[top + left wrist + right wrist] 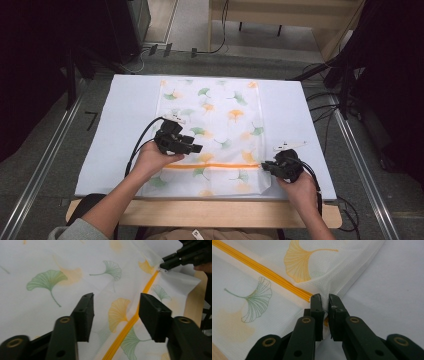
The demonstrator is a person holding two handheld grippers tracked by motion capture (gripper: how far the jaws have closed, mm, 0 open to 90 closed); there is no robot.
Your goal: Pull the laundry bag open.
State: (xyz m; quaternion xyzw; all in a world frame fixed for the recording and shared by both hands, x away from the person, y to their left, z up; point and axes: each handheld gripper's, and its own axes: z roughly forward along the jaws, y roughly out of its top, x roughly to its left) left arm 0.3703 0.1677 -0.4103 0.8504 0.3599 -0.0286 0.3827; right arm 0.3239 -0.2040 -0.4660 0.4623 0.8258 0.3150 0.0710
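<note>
A white pillowcase (215,125) printed with green and orange ginkgo leaves lay flat on the bench (125,115), with an orange zipper (215,165) running across it near the person's edge. Right gripper (266,166) sat at the zipper's right end, at the pillowcase's right edge; its fingers (317,312) were pressed nearly together, pinching the fabric and what looked like the small zipper pull (162,270) at that end. Left gripper (197,148) hovered just above the zipper, toward its left half, fingers (83,315) spread with the zipper line passing between them and nothing gripped; the pads did not touch the cloth in the left gripper view.

Step in hand, as judged: getting set to work the zipper, right side already gripping the pull end, left side lining up to brace. Next move probably calls for the left fingers to drop onto the cloth beside the zipper and clamp or pin it, so the pillowcase stays taut while the right gripper drags the pull along the track. Without that hold the thin fabric would likely bunch and follow the pull.
</note>
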